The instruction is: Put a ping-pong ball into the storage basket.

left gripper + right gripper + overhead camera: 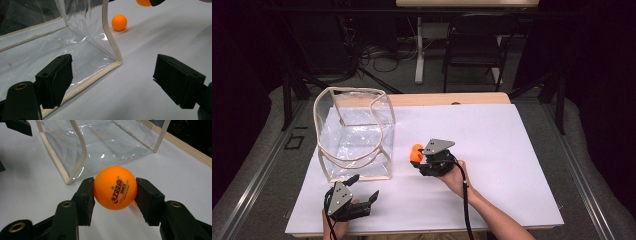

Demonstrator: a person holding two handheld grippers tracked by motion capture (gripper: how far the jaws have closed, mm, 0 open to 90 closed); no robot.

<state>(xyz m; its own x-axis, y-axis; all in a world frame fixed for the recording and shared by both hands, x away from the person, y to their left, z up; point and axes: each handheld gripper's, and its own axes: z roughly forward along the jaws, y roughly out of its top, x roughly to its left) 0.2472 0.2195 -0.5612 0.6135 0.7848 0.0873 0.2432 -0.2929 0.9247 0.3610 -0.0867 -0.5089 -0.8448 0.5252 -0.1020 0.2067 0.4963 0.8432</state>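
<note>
White sheet (492,150) covers the table; dark room behind, a chair and cables at the far side. Clear bag (354,132) with cream piping stands on the far left of the sheet, its mouth looking open upward.

Your right gripper (115,188) is clamped on an orange ball (115,187), both jaws pressing its sides, printed logo facing the camera. From above, that ball (416,152) sits just right of the bag, near the sheet's middle. A second orange ball (119,22) rests on the sheet beyond the bag's corner in the left gripper view.

Your left gripper (362,192) hangs near the sheet's near left edge, jaws spread wide and empty, close to the bag's near corner but apart from it.

Risks, as I judge them: the ball is smooth and round, so a slackened squeeze or a knock on the rim could pop it loose and send it rolling. The bag is limp; a nudge may fold its wall or tip it. The loose ball could roll if bumped.
</note>
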